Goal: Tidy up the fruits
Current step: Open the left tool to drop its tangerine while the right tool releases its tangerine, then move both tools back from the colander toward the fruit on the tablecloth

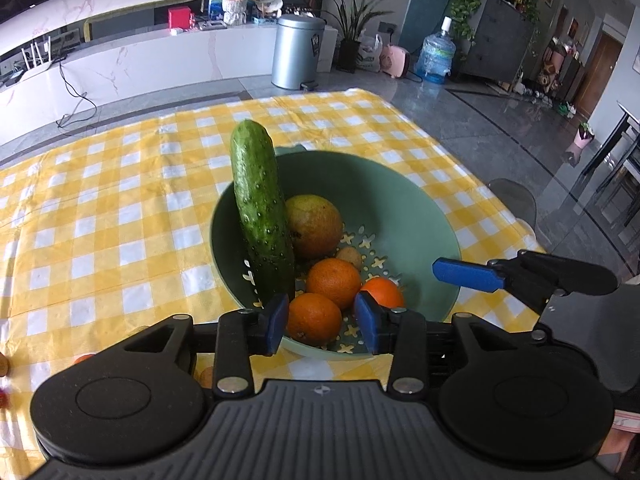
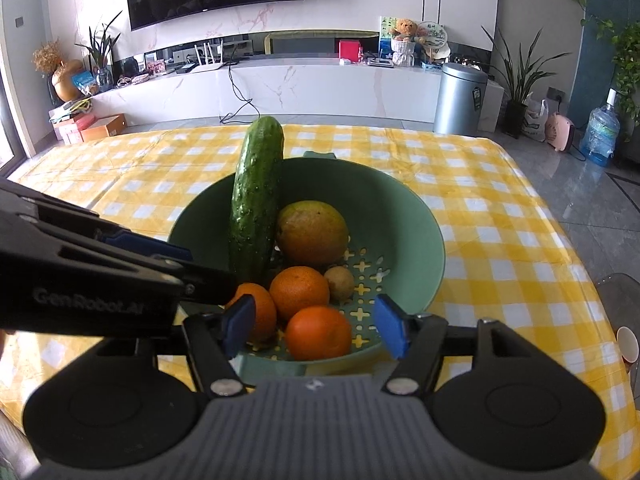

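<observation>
A green colander bowl (image 1: 400, 184) (image 2: 400, 208) stands on the checked table. In it a cucumber (image 1: 260, 208) (image 2: 256, 200) leans upright against the left wall, beside a mango (image 1: 314, 226) (image 2: 312, 232), a small brown fruit (image 1: 348, 256) (image 2: 339, 282) and three oranges. My left gripper (image 1: 322, 324) (image 2: 206, 270) is open over the near rim; the nearest orange (image 1: 314, 318) lies between its pads, clear of them. My right gripper (image 2: 316, 330) is open, astride another orange (image 2: 318, 332) that rests in the bowl untouched. Its finger (image 1: 468, 276) reaches in from the right.
A yellow and white checked cloth (image 1: 120, 220) covers the table. Small fruits (image 1: 82, 358) lie near its front left edge, partly hidden by my left gripper. A paper cup (image 2: 628, 344) stands at the right edge. A clear chair (image 1: 516, 200) stands beyond the table's right side.
</observation>
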Demonstrator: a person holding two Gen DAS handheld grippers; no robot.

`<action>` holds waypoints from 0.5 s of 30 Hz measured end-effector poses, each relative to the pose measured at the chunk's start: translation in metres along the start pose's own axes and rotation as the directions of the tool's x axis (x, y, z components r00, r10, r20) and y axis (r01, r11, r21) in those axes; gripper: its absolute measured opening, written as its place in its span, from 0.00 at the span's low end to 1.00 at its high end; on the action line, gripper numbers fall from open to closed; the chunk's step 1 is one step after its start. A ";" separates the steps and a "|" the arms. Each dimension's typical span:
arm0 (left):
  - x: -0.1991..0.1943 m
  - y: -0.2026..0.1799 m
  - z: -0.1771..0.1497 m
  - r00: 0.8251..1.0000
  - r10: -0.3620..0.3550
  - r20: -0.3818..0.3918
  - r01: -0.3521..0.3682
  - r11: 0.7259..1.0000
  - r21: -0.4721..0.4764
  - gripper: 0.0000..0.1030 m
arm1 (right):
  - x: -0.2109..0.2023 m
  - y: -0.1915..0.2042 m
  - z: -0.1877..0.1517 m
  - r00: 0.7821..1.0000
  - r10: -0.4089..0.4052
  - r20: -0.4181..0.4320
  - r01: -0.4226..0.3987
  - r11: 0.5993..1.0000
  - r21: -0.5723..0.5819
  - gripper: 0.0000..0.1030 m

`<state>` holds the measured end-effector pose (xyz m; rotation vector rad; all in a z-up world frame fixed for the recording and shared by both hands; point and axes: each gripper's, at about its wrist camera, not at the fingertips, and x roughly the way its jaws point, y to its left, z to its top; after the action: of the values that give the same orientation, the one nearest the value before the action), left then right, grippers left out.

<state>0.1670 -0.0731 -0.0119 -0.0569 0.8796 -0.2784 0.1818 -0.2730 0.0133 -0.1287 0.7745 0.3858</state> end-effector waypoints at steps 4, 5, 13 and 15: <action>-0.015 0.004 -0.002 1.000 0.000 0.031 0.001 0.999 -0.033 0.48 | -0.003 -0.002 0.000 1.000 -0.011 0.022 0.010 1.000 0.017 0.63; -0.019 0.005 -0.003 0.999 -0.002 0.040 0.004 0.999 -0.047 0.49 | -0.006 -0.003 0.000 0.999 -0.011 0.034 0.011 1.000 0.024 0.63; -0.050 0.015 -0.017 0.992 0.057 0.117 -0.048 0.996 -0.078 0.50 | -0.025 0.003 -0.003 0.989 -0.045 0.140 0.045 0.999 -0.001 0.72; -0.056 0.017 -0.021 0.989 0.077 0.128 -0.068 0.995 -0.075 0.50 | -0.031 0.009 -0.004 0.983 -0.060 0.172 0.065 0.998 -0.025 0.72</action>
<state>0.1208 -0.0402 0.0142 -0.1075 0.7591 -0.1735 0.1554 -0.2752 0.0328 -0.1463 0.5938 0.3440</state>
